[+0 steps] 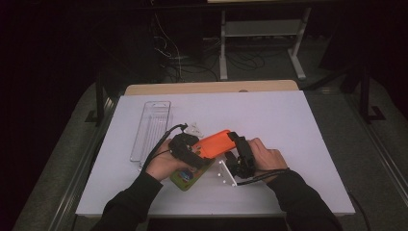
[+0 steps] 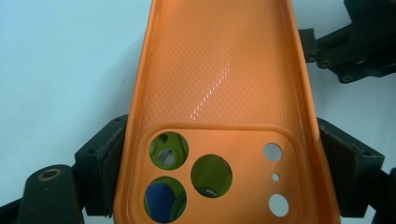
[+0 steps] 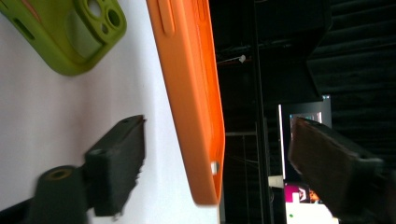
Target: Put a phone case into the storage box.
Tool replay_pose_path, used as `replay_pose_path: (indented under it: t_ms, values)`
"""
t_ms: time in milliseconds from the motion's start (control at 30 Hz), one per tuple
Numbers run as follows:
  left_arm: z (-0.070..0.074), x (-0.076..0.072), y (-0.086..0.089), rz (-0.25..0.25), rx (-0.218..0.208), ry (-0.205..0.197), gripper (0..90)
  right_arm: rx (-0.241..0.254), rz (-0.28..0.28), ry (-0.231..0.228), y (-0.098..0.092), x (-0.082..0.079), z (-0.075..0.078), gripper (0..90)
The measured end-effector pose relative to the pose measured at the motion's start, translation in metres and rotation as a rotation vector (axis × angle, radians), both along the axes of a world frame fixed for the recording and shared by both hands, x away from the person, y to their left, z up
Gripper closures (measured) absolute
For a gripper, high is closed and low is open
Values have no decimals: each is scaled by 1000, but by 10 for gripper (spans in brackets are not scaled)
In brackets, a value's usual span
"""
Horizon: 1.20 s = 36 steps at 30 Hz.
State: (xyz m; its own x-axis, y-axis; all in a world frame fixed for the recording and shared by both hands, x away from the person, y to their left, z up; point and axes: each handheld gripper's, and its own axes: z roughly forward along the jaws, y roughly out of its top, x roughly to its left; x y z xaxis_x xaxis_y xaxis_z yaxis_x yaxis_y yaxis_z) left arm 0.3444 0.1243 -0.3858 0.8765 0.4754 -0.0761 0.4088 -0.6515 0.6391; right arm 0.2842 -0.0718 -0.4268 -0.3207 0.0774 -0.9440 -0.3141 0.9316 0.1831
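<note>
Two-handed hold on an orange phone case above the tabletop

My left gripper (image 1: pixel 188 153) has its fingers (image 2: pixel 105 161) clamped on the long sides of the orange case (image 1: pixel 215 143) at the camera-cutout end, w/ the case held off the white tabletop (image 1: pixel 288 125) and its open inner side up. My right gripper (image 1: pixel 239 155) is at the other end, fingers (image 3: pixel 119 158) fairly wide, one each side of the case edge, pads not yet touching. A green case (image 1: pixel 188 177) lies flat on the tabletop right under the work, and a clear tray (image 1: pixel 151 129) sits further off to the left. To do this well, I'd say: keep the left grip steady, centre the right fingers on the rim before closing, squeeze gently so the soft shell doesn't buckle.
</note>
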Motion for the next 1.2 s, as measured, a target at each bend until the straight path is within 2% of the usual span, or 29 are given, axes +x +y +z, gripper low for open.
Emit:
replay_pose_path:
  t_ms: [100,133,267,300,367,433,567,733,833,900,1067,1100,1200]
  values:
    - [0,-1,-1,5,-15,1,162,-15,6,-13,2,-1,-1,272]
    - [0,-1,-2,5,-14,1,162,19,1,-19,4,-1,-3,295]
    - [-1,-1,-2,5,-15,1,162,-15,2,-17,5,2,-5,399]
    - [0,0,-1,-12,3,0,162,-17,2,-19,5,1,-6,425]
    - [0,-1,-1,3,-14,-1,162,-18,5,-22,6,1,-8,478]
    - [1,1,1,-21,19,-12,162,-7,19,-27,6,0,-9,530]
    - [1,1,1,-22,20,-9,162,-21,27,-31,6,-1,-8,612]
    - [0,0,-1,-10,5,-3,162,-33,37,-27,7,-2,-8,658]
    - [0,0,-1,-11,3,-1,162,-39,40,-25,8,-3,-9,719]
    - [0,0,-1,3,-15,-1,162,-42,42,-22,7,-3,-9,752]
    - [-1,0,-1,0,-12,-7,159,-61,42,-24,8,-2,-10,769]
    - [0,1,0,-17,10,-11,158,-70,40,-18,9,-3,-11,772]
    - [-1,1,0,-16,-3,-13,154,-76,36,-19,10,-3,-12,778]
